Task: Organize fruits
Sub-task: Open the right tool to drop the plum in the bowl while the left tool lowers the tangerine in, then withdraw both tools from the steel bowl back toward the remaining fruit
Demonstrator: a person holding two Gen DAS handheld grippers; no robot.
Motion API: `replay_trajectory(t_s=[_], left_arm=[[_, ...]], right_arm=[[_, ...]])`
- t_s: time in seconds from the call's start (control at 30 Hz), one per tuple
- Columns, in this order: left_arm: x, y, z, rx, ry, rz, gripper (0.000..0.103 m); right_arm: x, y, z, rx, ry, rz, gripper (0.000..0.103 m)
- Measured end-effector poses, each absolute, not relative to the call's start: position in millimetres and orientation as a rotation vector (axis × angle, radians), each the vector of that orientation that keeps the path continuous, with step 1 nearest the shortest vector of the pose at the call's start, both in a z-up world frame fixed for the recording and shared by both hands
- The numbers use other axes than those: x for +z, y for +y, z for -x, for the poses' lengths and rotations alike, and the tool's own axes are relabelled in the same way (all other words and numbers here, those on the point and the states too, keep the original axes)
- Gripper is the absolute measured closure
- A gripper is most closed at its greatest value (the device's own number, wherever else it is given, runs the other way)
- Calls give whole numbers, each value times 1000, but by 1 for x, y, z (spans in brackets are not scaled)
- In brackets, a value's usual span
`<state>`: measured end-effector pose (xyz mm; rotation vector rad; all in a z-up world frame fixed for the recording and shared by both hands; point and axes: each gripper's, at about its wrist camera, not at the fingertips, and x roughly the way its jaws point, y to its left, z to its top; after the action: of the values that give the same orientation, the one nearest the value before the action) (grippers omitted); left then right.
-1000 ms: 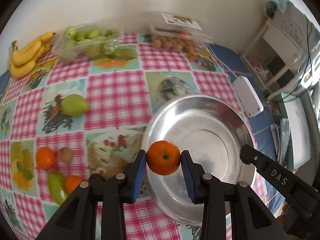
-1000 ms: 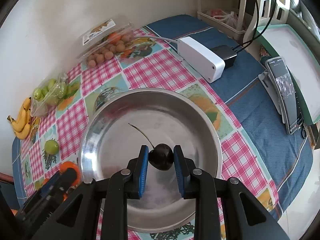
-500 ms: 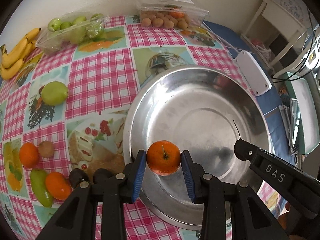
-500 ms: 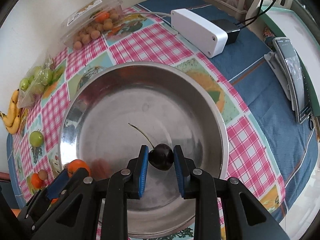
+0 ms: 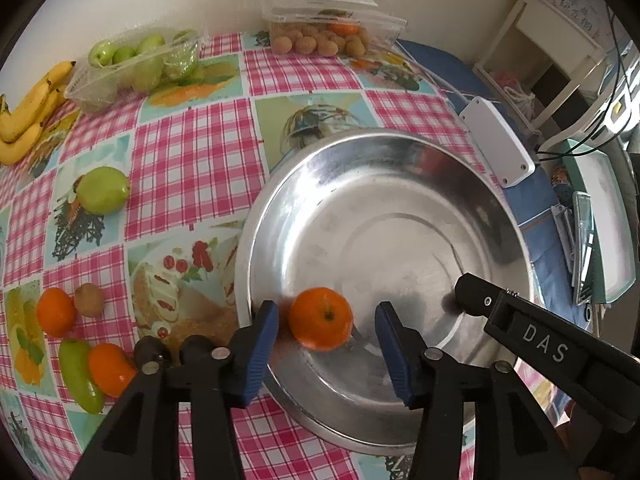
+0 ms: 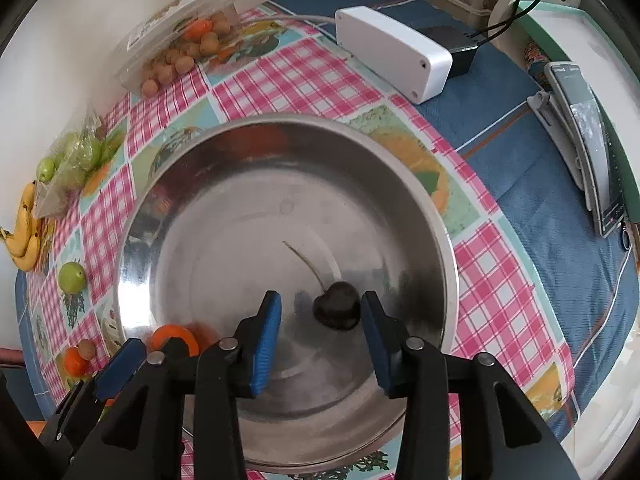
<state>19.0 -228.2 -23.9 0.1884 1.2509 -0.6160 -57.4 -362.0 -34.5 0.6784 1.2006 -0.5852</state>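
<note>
Both jaws released: left gripper (image 5: 326, 346) around tangerine (image 5: 321, 318), right gripper (image 6: 320, 338) around cherry (image 6: 336, 311). Withdraw straight from steel bowl (image 5: 400, 148); avoid nudging.

**Black claws, blue pads**

The left claw (image 5: 326, 354) is matte black plastic, its two arms built of angular, forked struts that widen toward the camera. Each finger ends in a ribbed blue pad (image 5: 262, 354). Round silver rivets sit at the joints, and two black knobs stand on its left side. The right claw (image 6: 320, 342) has the same build: black struts, silver rivets, ribbed blue pads (image 6: 266, 346). Seen from the left camera, its black side carries the raised letters "DAS" and a small screw near the tip.
</note>
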Motion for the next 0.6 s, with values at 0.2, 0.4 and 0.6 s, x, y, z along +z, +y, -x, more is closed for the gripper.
replay_trajectory(t_s=[0.2,0.4,0.6], left_arm=[[2,-220,-20,-599,1187,-189,32],[8,-199,-34,-482,1164,-203,19],[-3,-172,-47,-369,1177,-188,6]], right_arm=[[-11,-363,65,-597,1138,-665,54],[2,-357,65,-581,1123,-629,52],[-3,-346,54,-553,1155,-590,51]])
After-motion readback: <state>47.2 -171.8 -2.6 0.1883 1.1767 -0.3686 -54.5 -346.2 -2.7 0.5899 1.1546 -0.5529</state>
